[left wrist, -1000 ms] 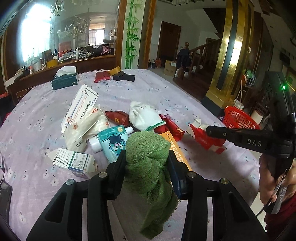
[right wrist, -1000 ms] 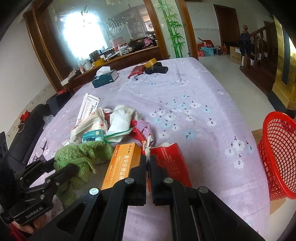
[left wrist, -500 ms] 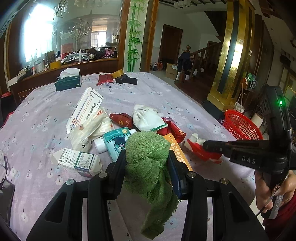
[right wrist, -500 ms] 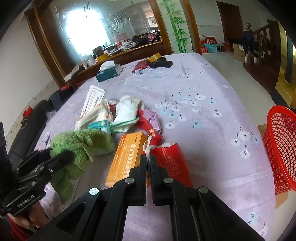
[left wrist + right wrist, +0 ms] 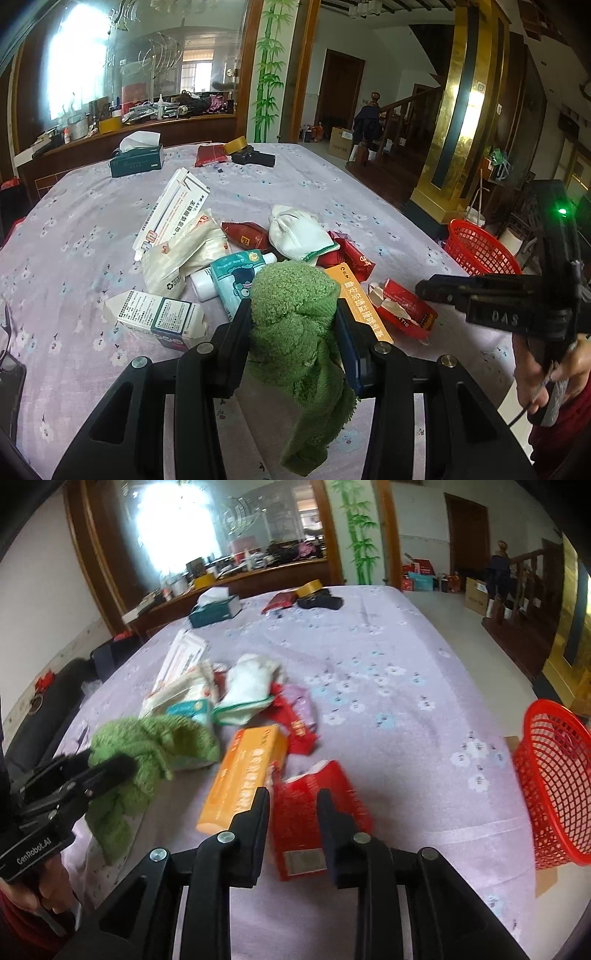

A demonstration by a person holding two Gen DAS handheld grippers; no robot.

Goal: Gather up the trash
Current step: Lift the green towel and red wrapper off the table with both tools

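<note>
With the left gripper (image 5: 293,317) clamping the green towel (image 5: 295,314), the right gripper (image 5: 293,805), jaws opening, should straddle the torn red packet (image 5: 317,812) squarely before closing, clear of the orange box (image 5: 243,771).

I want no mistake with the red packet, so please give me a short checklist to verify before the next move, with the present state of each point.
1. Right gripper jaws apart, opening: ok.
2. Red packet between the jaws, lying on the tablecloth: ok.
3. Pads pressing on the packet: not ok, not yet gripped.
4. Orange box clear of the left finger: cannot tell, it lies very close.
5. Left gripper shut on the green towel, away from the packet: ok.
6. Red basket beside the table edge, open at the top: ok.
</note>
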